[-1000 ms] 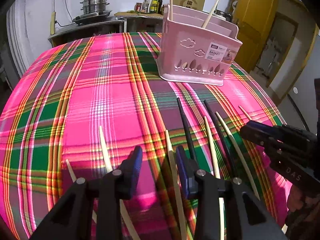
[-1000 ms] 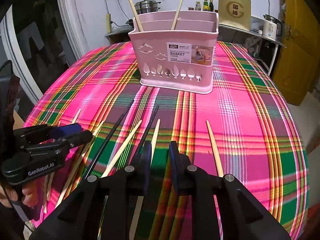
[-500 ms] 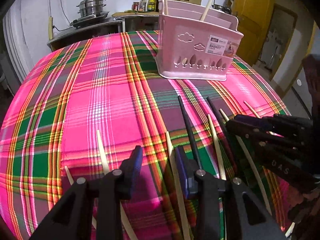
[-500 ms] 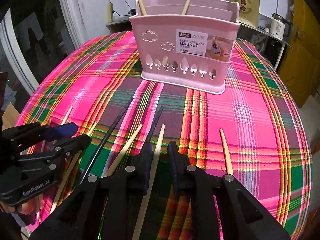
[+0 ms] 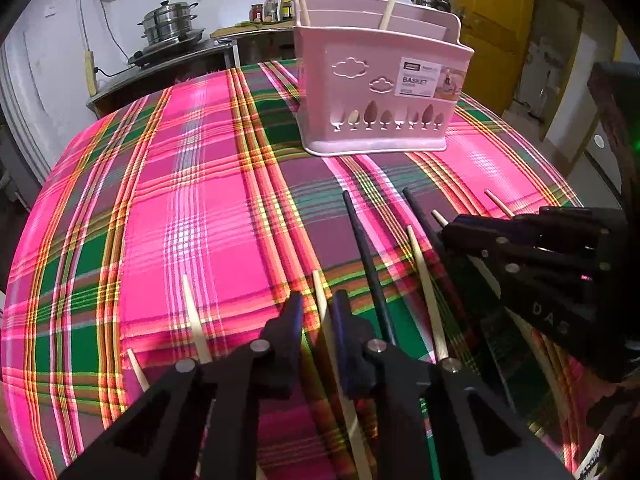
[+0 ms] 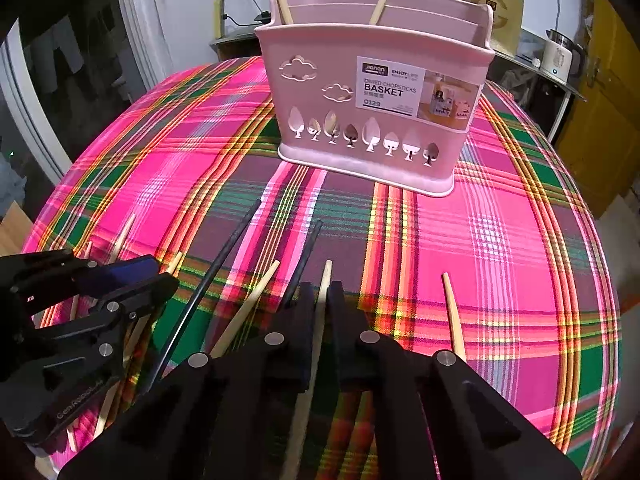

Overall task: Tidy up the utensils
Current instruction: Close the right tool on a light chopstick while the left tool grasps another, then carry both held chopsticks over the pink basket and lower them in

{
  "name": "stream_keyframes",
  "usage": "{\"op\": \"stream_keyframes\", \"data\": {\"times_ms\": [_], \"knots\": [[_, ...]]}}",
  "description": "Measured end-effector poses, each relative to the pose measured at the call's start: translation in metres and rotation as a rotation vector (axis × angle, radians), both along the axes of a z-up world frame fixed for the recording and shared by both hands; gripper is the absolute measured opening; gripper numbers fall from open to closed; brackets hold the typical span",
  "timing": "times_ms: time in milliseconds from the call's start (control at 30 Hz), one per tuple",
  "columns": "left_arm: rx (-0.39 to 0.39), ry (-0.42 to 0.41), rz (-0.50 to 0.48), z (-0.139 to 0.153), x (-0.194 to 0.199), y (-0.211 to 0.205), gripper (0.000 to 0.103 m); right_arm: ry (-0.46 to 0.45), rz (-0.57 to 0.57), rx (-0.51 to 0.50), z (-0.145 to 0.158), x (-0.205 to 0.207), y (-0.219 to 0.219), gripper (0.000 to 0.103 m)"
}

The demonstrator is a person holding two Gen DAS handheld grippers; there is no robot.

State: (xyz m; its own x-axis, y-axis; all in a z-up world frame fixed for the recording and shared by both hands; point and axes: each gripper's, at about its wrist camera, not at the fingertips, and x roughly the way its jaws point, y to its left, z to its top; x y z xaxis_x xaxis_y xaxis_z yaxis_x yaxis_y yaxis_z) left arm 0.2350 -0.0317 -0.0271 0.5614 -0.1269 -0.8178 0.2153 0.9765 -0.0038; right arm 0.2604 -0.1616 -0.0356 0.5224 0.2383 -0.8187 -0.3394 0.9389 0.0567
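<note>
A pink chopstick basket (image 5: 380, 92) (image 6: 376, 104) stands at the far side of the plaid tablecloth with two wooden chopsticks upright in it. Several wooden and black chopsticks lie on the cloth near me. My left gripper (image 5: 317, 316) is low over the cloth, its jaws narrowly apart around a wooden chopstick (image 5: 320, 292). My right gripper (image 6: 320, 300) has its jaws closed on another wooden chopstick (image 6: 325, 276), which still lies along the cloth. Each gripper shows in the other's view, the right one (image 5: 472, 232) and the left one (image 6: 152, 276).
A black chopstick (image 6: 224, 256) and a second black chopstick (image 6: 308, 244) lie between the grippers. A lone wooden chopstick (image 6: 452, 312) lies to the right. Behind the table are a counter with stacked steel pots (image 5: 168, 32), bottles and a kettle (image 6: 560, 56).
Both grippers moved forward and lower toward the basket. The right jaws closed onto the wooden chopstick. The left jaws narrowed around their chopstick.
</note>
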Motion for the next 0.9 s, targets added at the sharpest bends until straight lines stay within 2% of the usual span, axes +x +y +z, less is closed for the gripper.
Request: {"op": "stream_keyframes", "data": {"times_ms": [100, 233, 433, 900], "knots": [[-0.006, 0.007, 0.001, 0.0, 0.001, -0.001, 0.007, 0.004, 0.001, 0.005, 0.0, 0.0, -0.002, 0.005], [-0.049, 0.022, 0.011, 0.002, 0.002, 0.003, 0.006, 0.01, 0.0, 0.018, 0.002, 0.0, -0.005, 0.005], [-0.085, -0.004, 0.009, 0.017, -0.001, 0.008, 0.006, -0.008, 0.0, 0.052, 0.015, -0.003, -0.012, 0.005], [-0.145, -0.164, 0.011, 0.1, -0.014, 0.022, 0.005, -0.142, 0.0, 0.143, 0.083, -0.018, -0.027, 0.005]]}}
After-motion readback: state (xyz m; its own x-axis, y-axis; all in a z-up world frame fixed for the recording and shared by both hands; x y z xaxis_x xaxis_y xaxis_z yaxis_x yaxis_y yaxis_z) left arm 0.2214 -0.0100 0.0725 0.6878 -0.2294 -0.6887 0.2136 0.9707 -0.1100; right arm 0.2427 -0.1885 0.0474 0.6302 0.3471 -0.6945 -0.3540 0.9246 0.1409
